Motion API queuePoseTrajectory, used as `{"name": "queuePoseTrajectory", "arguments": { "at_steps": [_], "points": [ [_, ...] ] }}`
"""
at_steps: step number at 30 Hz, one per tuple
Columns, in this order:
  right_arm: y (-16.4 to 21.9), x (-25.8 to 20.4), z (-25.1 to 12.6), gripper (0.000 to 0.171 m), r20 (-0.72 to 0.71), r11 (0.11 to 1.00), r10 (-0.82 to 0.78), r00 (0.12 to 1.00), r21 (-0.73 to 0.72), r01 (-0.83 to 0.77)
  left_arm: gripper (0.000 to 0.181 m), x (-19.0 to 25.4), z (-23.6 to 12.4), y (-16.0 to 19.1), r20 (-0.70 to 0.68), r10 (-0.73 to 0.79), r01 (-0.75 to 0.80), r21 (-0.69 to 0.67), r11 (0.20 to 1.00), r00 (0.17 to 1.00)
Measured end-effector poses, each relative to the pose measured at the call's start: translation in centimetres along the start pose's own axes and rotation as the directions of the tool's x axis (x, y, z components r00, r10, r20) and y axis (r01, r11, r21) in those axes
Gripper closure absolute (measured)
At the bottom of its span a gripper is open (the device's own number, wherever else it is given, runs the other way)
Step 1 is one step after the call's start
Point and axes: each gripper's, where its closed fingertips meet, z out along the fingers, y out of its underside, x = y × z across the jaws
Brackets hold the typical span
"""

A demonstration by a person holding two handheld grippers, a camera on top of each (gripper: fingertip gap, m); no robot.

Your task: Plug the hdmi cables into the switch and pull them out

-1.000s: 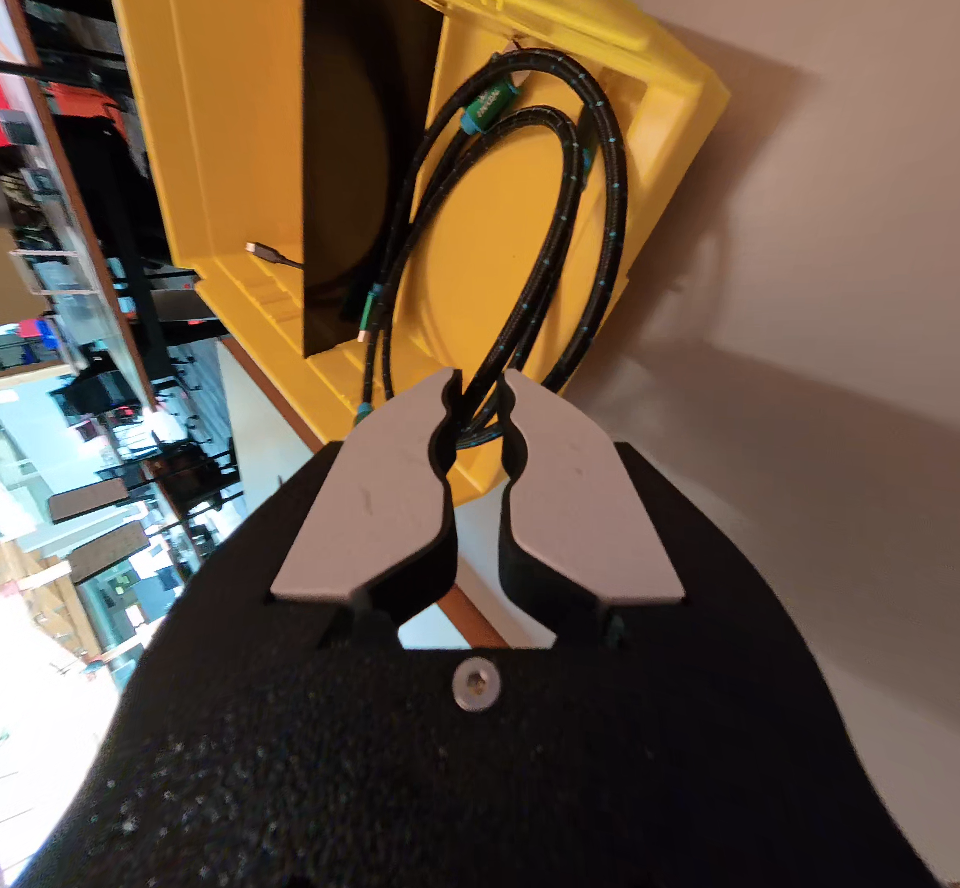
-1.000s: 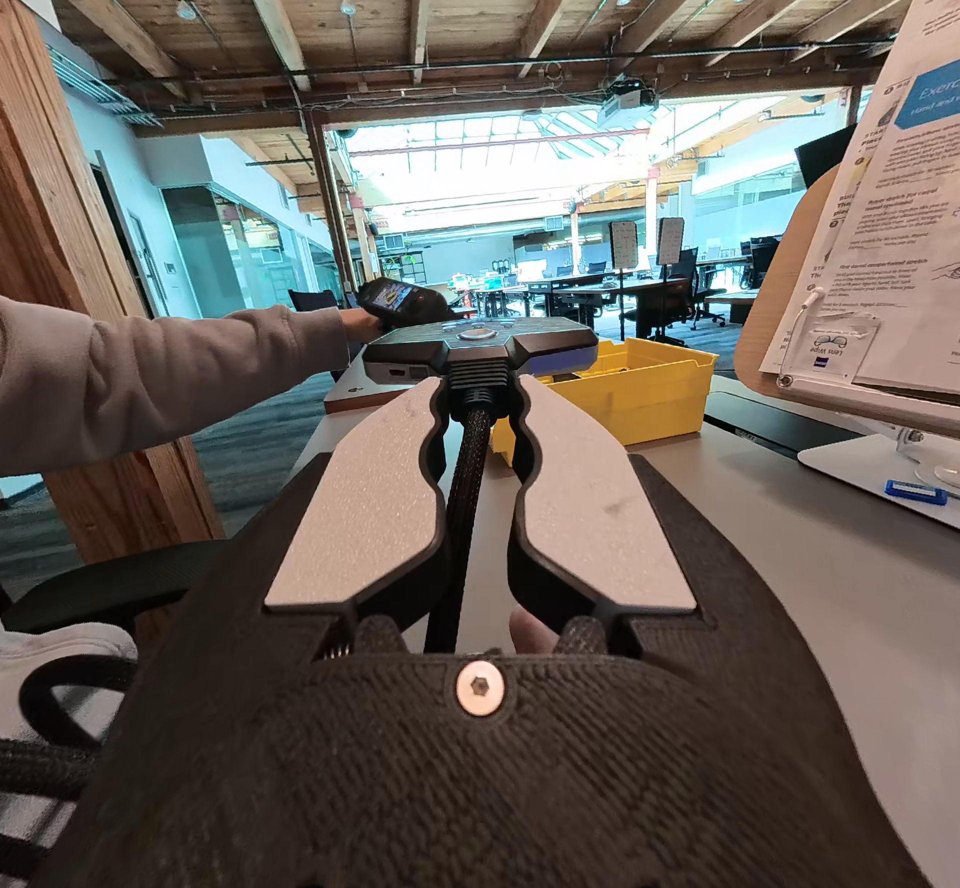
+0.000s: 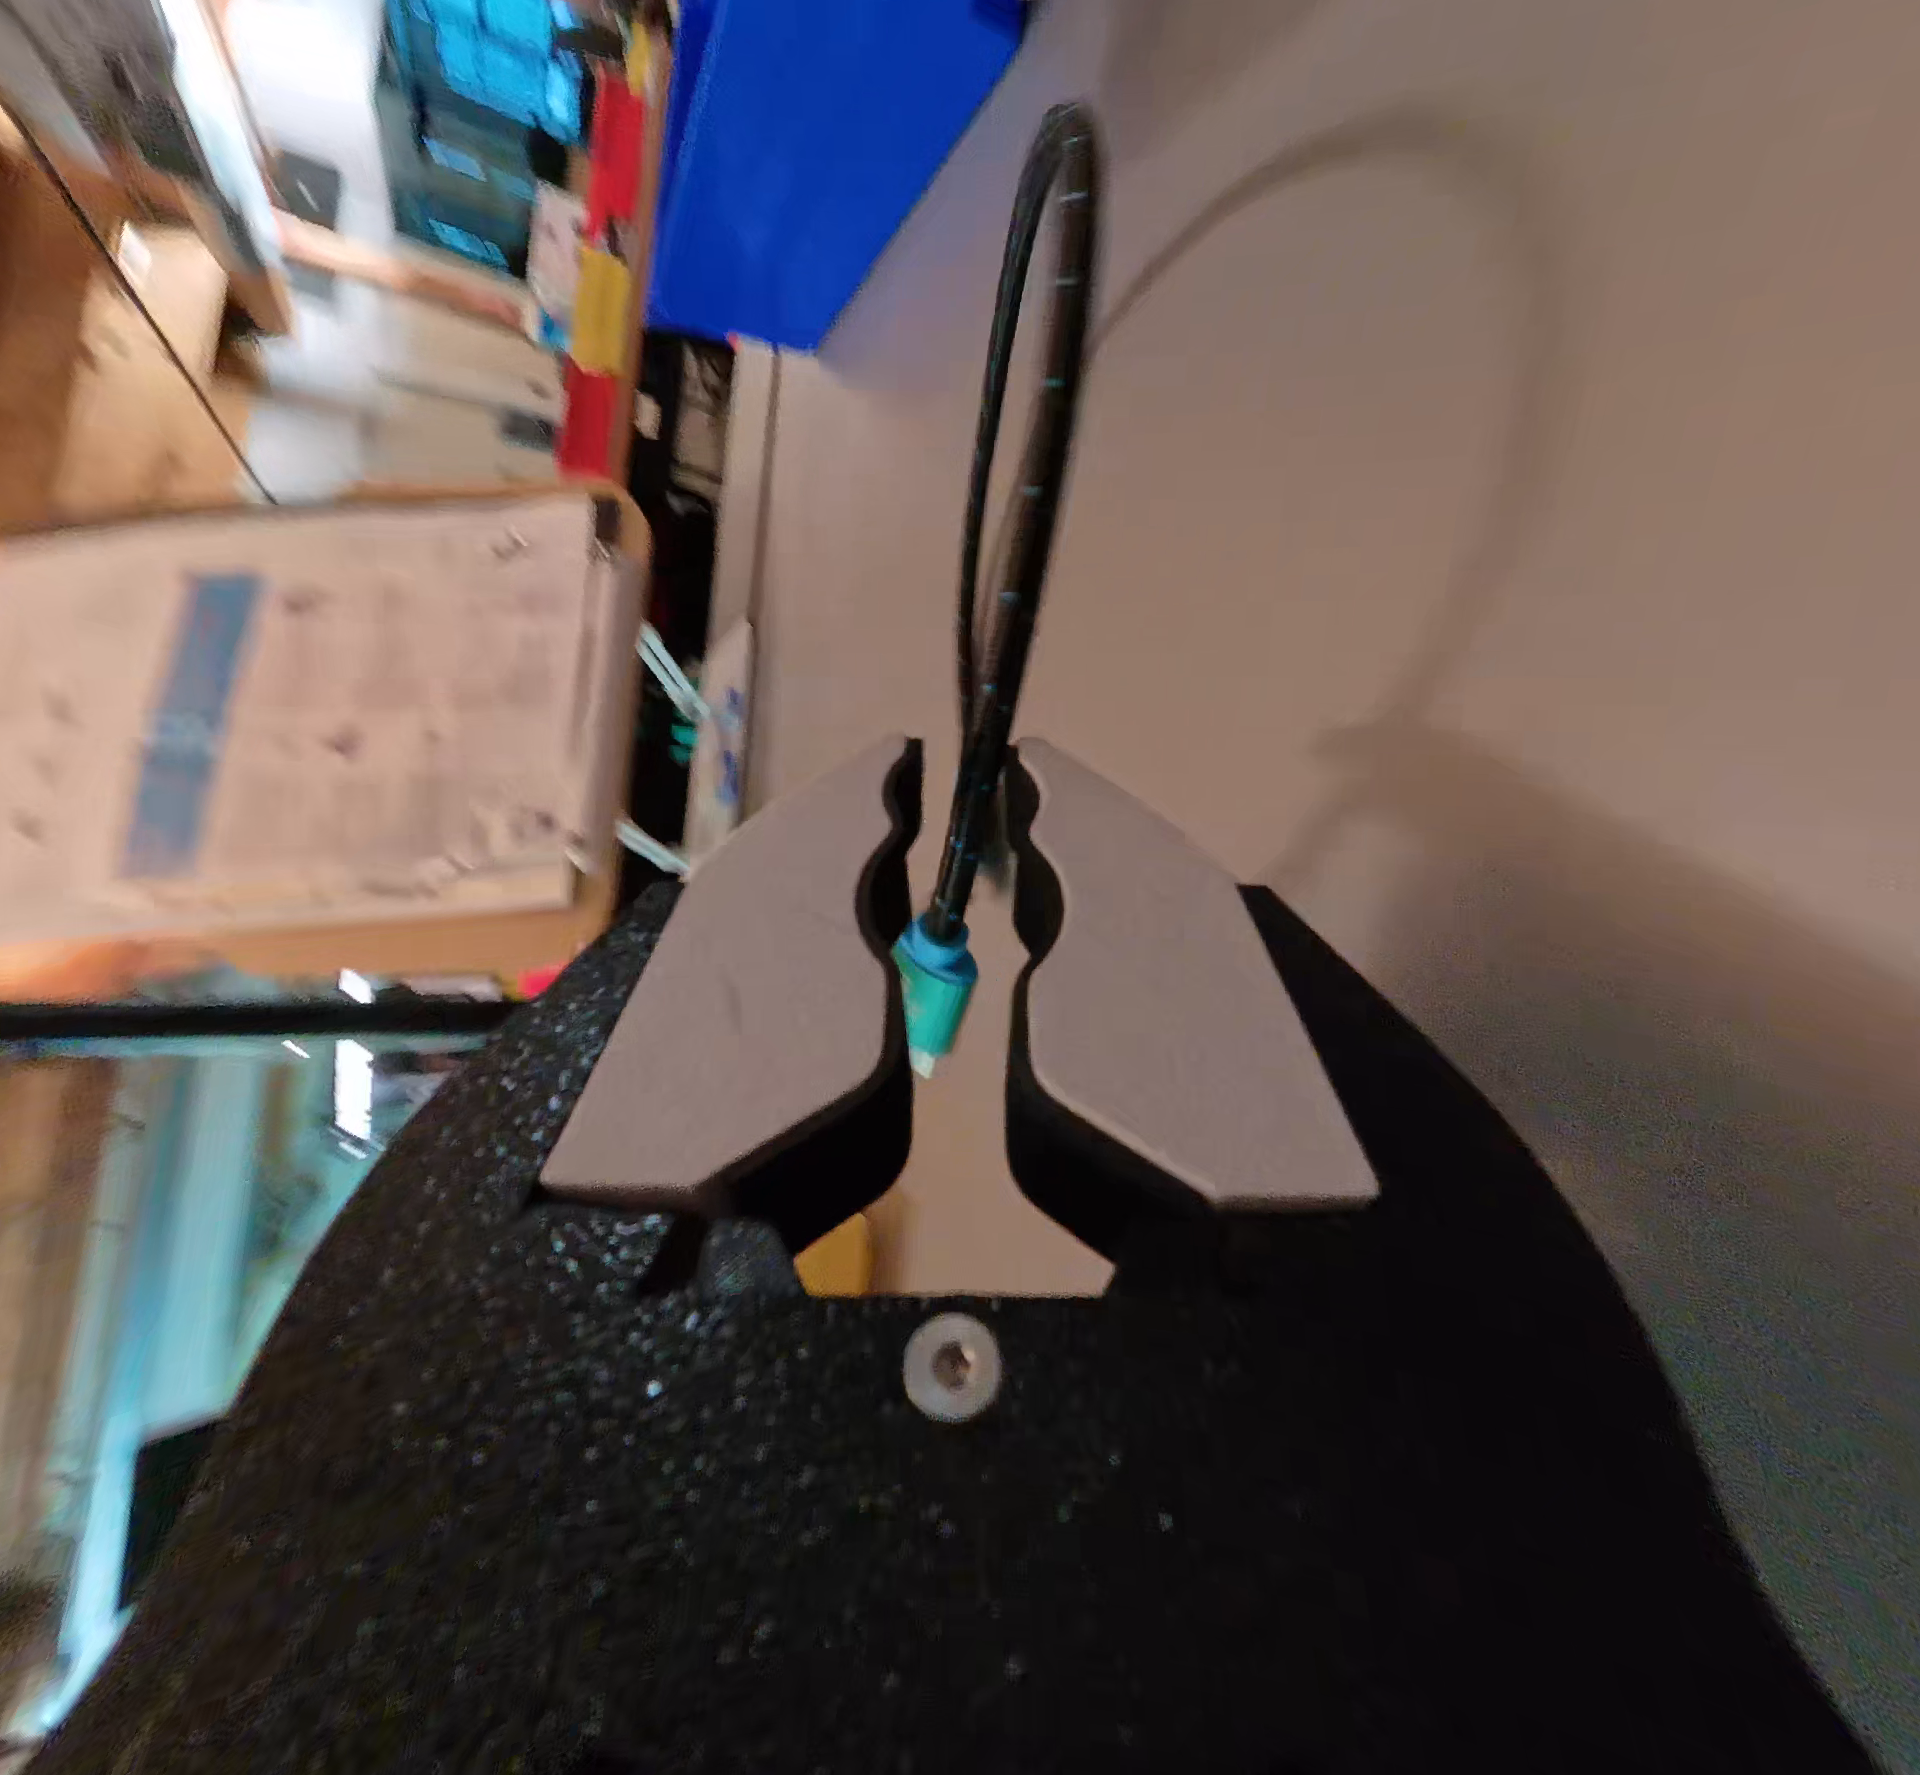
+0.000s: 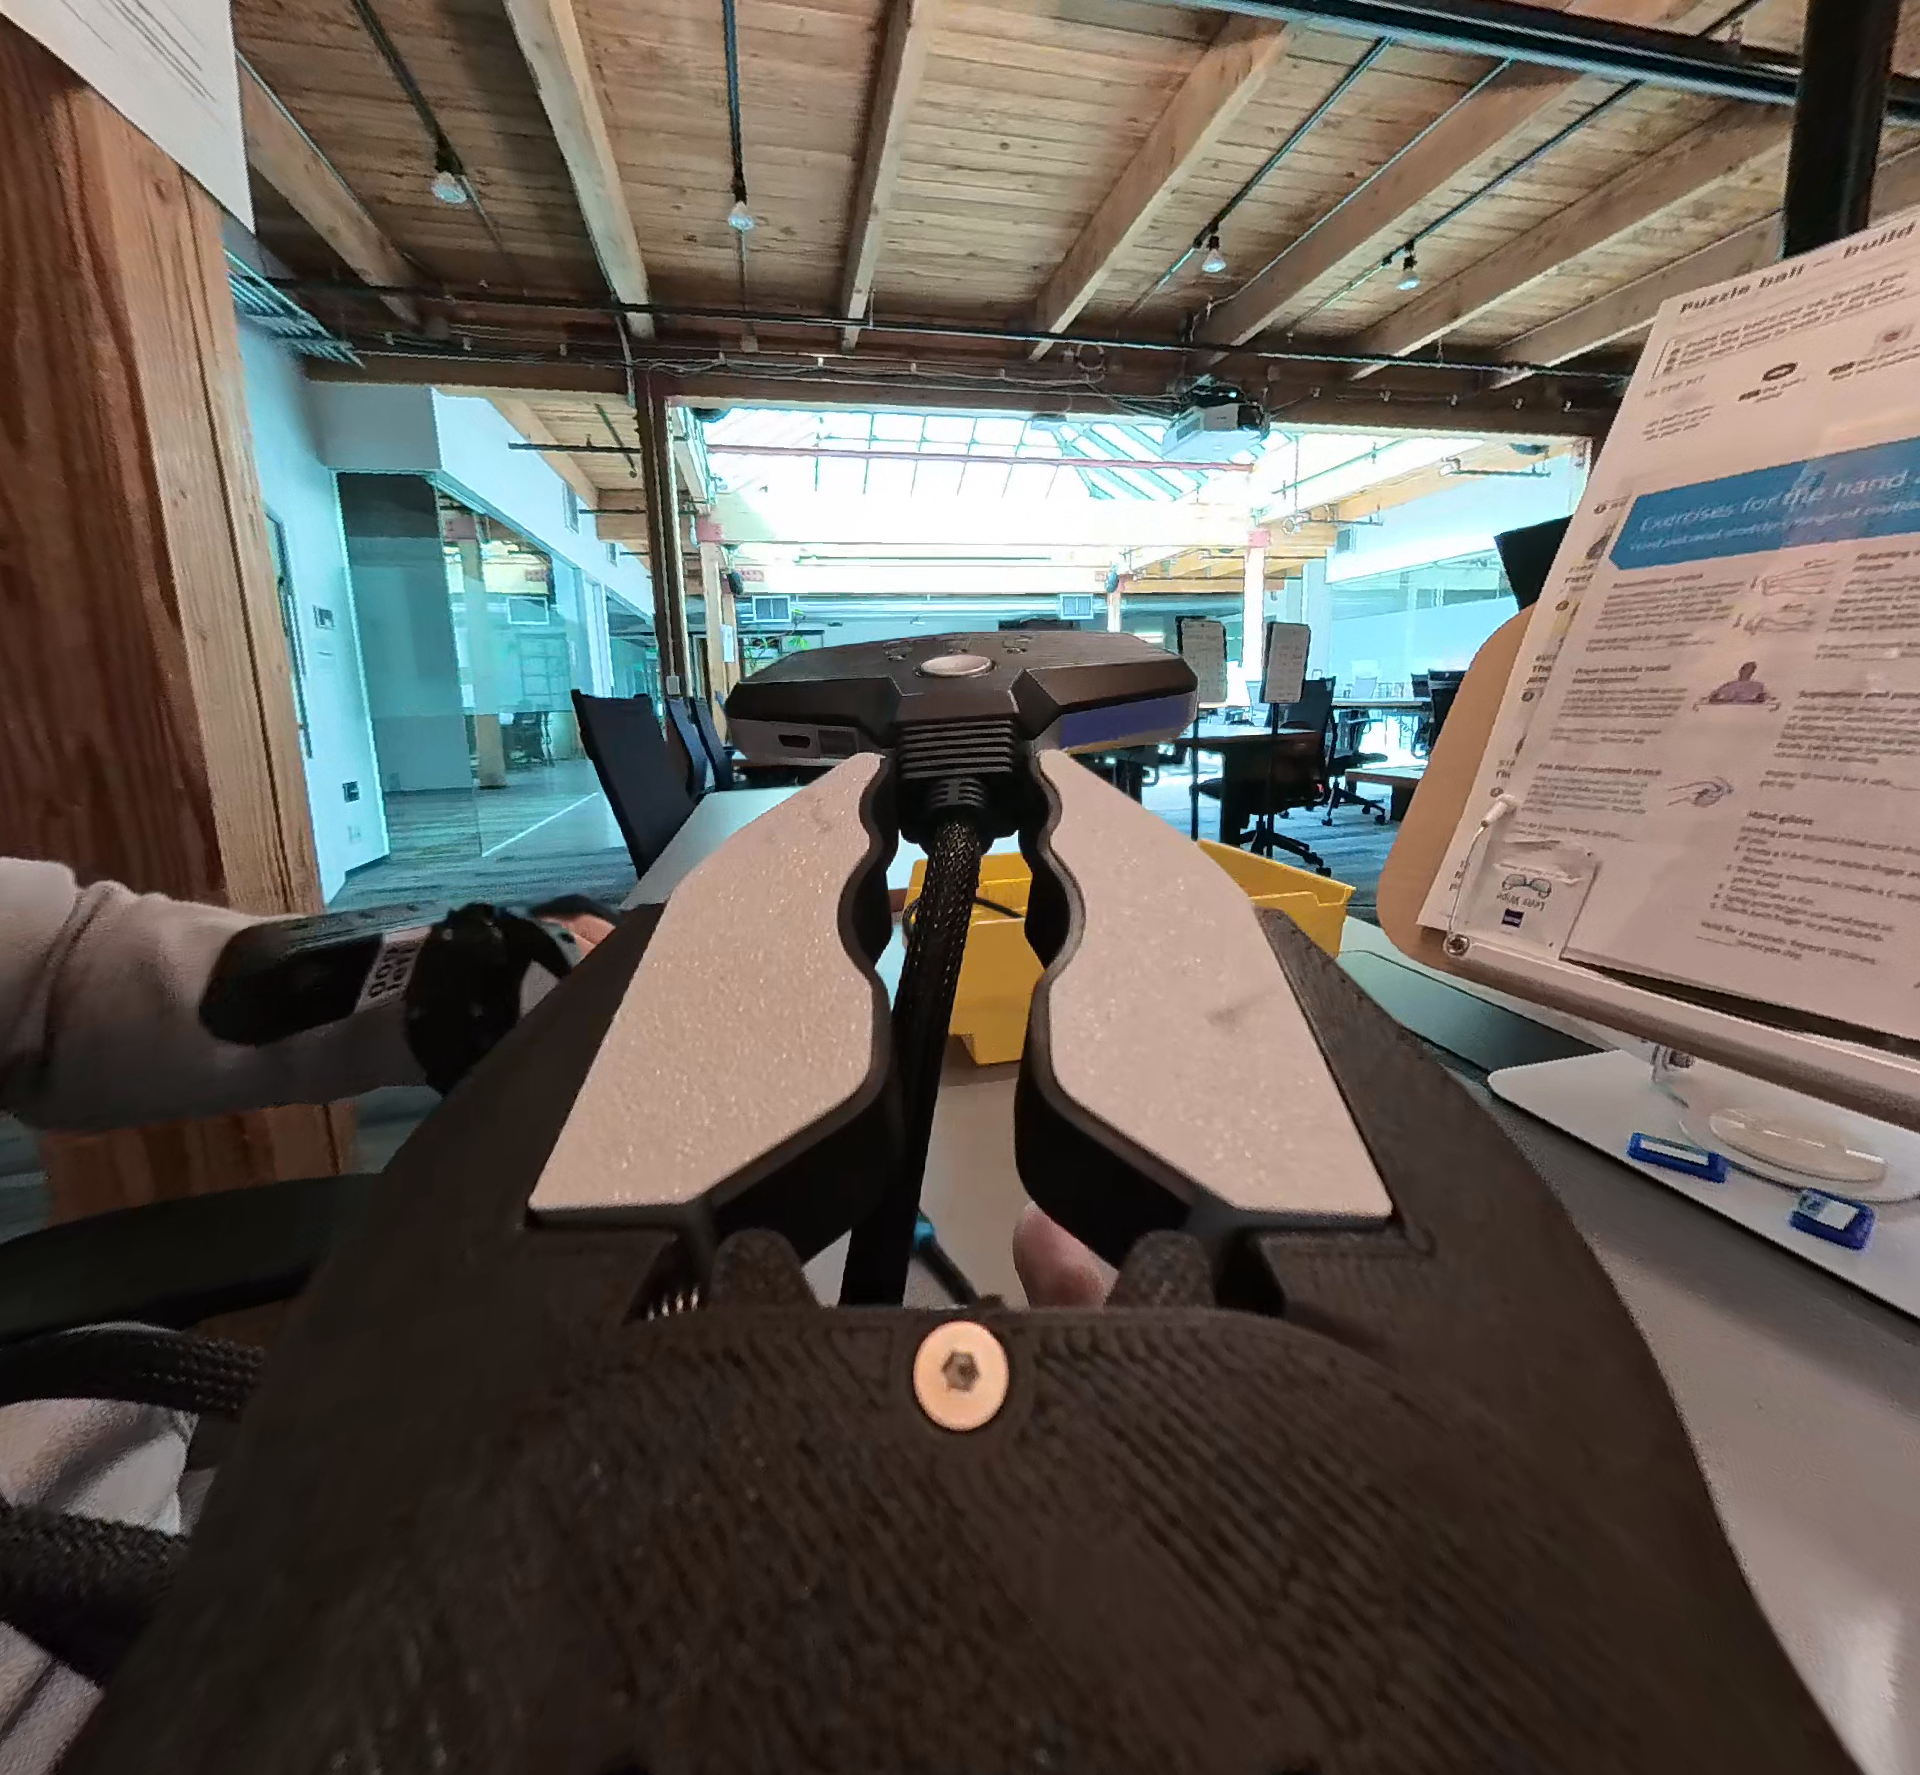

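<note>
Both tongs are clamping cable: the left gripper (image 3: 966, 769), with smooth grey pads on a grainy black body, is pinching a black braided HDMI cable with teal flecks (image 3: 1023, 478) near its tips, the cable arching up in a tall loop and its teal plug (image 3: 935, 987) hanging back between the fingers; the right gripper (image 4: 961, 780) is closing its sandy-textured pads on the ribbed strain relief of a thicker black woven cable (image 4: 925, 998), lifting an angular black plastic HDMI switch with a round silver button (image 4: 961, 686) above the grey table (image 4: 1714, 1362); only the right wrist view is showing the switch, a yellow plastic bin (image 4: 997, 987) and a standing printed sheet (image 4: 1714, 686); only the blurred left wrist view is showing the teal plug, a blue box (image 3: 821, 125) and a cardboard-coloured board (image 3: 291, 728).
</note>
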Motion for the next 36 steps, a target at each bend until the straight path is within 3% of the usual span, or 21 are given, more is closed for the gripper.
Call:
{"name": "queuePoseTrajectory", "arguments": {
  "at_steps": [4,7,9,11,14,16,18,19,24,28,30,33,34,35,36],
  "points": [
    [1.0,-0.1,0.5,0.149,0.005,0.999,-0.010,1.000,-0.034,0.010,0.137,0.7,-1.4,4.6,-0.026,-0.322,0.317,-0.118,0.941,0.946],
    [1.5,-0.2,0.8,0.149,0.008,0.999,-0.014,1.000,-0.052,0.014,0.134,1.9,-2.7,7.3,-0.043,-0.586,0.565,-0.215,0.796,0.809],
    [1.7,-0.3,1.0,0.149,0.010,0.998,-0.012,1.000,-0.056,0.012,0.134,1.8,-3.4,8.6,0.018,-0.712,0.694,-0.242,0.679,0.702],
    [1.9,-0.3,1.1,0.149,0.013,0.998,-0.010,1.000,-0.061,0.011,0.137,1.1,-4.0,9.8,0.144,-0.818,0.820,-0.255,0.513,0.557],
    [2.3,-0.3,1.3,0.149,0.015,0.998,-0.004,1.000,-0.069,0.005,0.135,1.6,-3.8,9.6,0.236,-0.957,0.964,-0.243,0.110,0.169],
    [2.5,-0.4,1.4,0.149,0.016,0.998,0.003,1.000,-0.068,-0.002,0.134,2.2,-3.0,8.5,0.212,-0.973,0.964,-0.228,-0.136,-0.087],
    [2.7,-0.5,1.6,0.149,0.021,0.997,0.003,1.000,-0.076,-0.001,0.133,2.7,-2.3,7.8,0.195,-0.952,0.928,-0.247,-0.280,-0.236],
    [2.8,-0.7,1.7,0.149,0.025,0.997,-0.001,1.000,-0.080,0.003,0.133,3.2,-2.0,7.8,0.202,-0.948,0.916,-0.273,-0.295,-0.245],
    [3.3,-0.9,1.9,0.149,0.028,0.994,-0.021,0.999,-0.106,0.024,0.138,3.9,-0.5,8.8,0.315,-0.946,0.918,-0.350,-0.185,-0.071],
    [3.3,-0.8,1.9,0.149,0.028,0.995,-0.013,1.000,-0.102,0.016,0.155,3.9,0.6,9.9,0.353,-0.911,0.878,-0.479,0.021,0.214],
    [3.2,-0.8,1.8,0.149,0.028,0.995,-0.017,0.999,-0.103,0.019,0.157,3.5,1.7,9.5,0.237,-0.895,0.820,-0.534,0.205,0.378],
    [3.1,-0.7,1.6,0.149,0.026,0.995,-0.012,1.000,-0.097,0.015,0.164,2.7,3.8,8.6,-0.007,-0.752,0.645,-0.509,0.570,0.660],
    [3.1,-0.7,1.6,0.149,0.025,0.995,-0.010,1.000,-0.095,0.013,0.164,2.7,4.4,8.0,-0.082,-0.704,0.594,-0.475,0.650,0.705],
    [3.1,-0.7,1.6,0.149,0.025,0.995,-0.009,1.000,-0.096,0.012,0.165,2.8,4.8,7.4,-0.130,-0.707,0.593,-0.451,0.667,0.696],
    [3.2,-0.7,1.6,0.149,0.024,0.995,-0.012,1.000,-0.101,0.014,0.162,2.8,5.2,7.1,-0.152,-0.752,0.633,-0.449,0.631,0.641]
  ]
}}
